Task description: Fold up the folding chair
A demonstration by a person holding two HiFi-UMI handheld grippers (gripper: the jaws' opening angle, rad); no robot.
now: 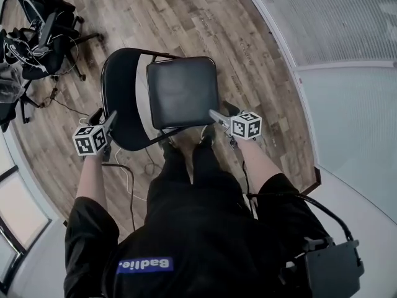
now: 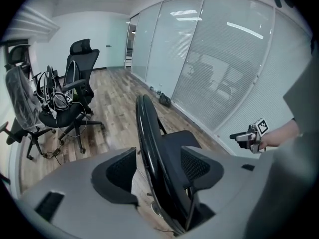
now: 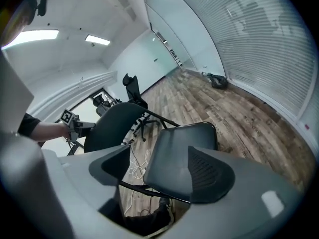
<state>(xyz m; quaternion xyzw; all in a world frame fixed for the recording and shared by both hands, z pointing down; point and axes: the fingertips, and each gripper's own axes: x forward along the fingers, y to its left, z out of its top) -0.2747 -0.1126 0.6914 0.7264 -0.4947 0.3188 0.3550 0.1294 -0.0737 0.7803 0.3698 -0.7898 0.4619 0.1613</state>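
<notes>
The black folding chair stands open on the wood floor just in front of me. Its padded seat (image 1: 183,92) is level and its rounded backrest (image 1: 118,98) stands to the left. My left gripper (image 1: 103,118) is open at the backrest's near rim. In the left gripper view the backrest edge (image 2: 149,148) runs between the spread pads of the left gripper (image 2: 159,168), with a gap on the left side. My right gripper (image 1: 222,112) is open at the seat's near right corner. In the right gripper view the seat (image 3: 182,143) lies between the pads of the right gripper (image 3: 159,171), unclamped.
Black office chairs (image 1: 43,36) draped with cables crowd the far left. A frosted glass wall with blinds (image 1: 322,17) runs along the right, with a dark bag (image 2: 163,99) on the floor beside it. White cable (image 1: 127,179) trails under the chair by my feet.
</notes>
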